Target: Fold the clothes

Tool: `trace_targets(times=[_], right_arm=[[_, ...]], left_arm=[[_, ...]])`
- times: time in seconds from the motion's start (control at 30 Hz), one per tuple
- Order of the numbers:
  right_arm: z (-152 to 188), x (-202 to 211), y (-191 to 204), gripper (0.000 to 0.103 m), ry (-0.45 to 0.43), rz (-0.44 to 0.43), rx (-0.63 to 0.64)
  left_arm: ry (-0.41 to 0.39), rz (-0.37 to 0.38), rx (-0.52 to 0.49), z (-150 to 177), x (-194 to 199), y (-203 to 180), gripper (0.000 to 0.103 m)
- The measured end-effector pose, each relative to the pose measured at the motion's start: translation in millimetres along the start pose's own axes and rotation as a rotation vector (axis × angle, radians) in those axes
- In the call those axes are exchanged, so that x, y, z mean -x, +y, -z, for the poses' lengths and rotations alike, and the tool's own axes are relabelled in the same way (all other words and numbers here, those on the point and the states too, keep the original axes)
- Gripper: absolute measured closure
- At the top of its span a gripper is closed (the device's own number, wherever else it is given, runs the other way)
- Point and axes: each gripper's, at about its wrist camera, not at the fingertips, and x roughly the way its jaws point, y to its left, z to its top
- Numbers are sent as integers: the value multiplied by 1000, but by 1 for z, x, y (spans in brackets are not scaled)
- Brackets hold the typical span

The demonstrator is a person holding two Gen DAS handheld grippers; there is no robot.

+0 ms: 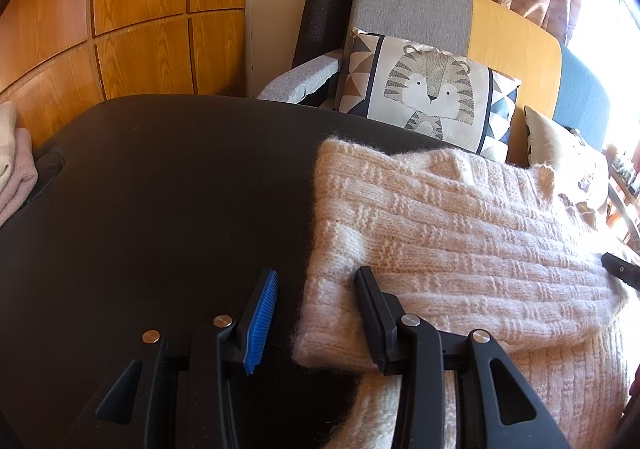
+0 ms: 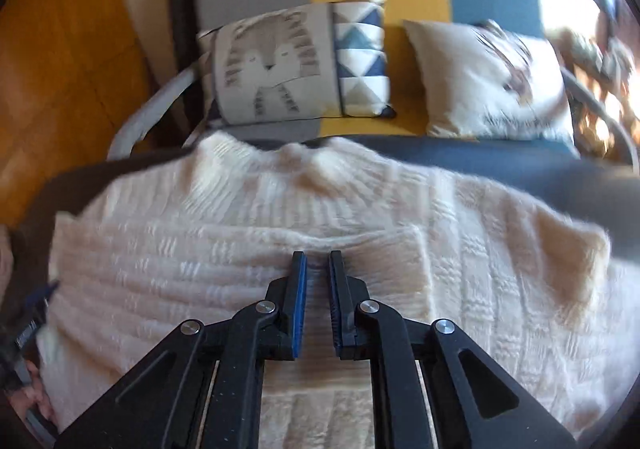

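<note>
A cream knit sweater [image 1: 460, 217] [image 2: 200, 249] lies spread on the dark table [image 1: 160, 189], with a sleeve folded across its body. My left gripper [image 1: 317, 273] stands open at the sweater's left folded edge. Its blue pad is clear of the knit on the table side, and the other finger rests on top of the fabric. My right gripper [image 2: 318, 255] is over the middle of the sweater by the folded sleeve, its jaws almost together with knit pinched in the narrow gap. Its tip [image 1: 620, 269] shows at the right edge of the left wrist view. The right wrist view is blurred.
Folded pink and cream clothes [image 1: 12, 161] are stacked at the table's far left. Behind the table stands a grey, yellow and blue sofa with a tiger cushion [image 1: 432, 89] [image 2: 272, 65] and a white cushion [image 2: 492, 81]. Wooden wall panels [image 1: 120, 9] and a rolled dark mat [image 1: 328, 1] are beyond.
</note>
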Motion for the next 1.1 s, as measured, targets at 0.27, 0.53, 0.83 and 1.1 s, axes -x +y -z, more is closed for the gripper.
trace_targets(times=[0.27,0.53,0.83,1.1], right_arm=[[17,43,-3,89,-49,-126,-35],[37,33,-8,93,25,-33,2],[49,69,-54,64,14,-148,-141],[57,141,-204,64,-43,40,-369]], left_arm=[[-4,-11,-10,1,1,-2,61],[-2,-11,-10,1,1,-1,61],[-2,-16,-17,1,0,-2,61],[-4,-24,-24,0,1,-4,61]])
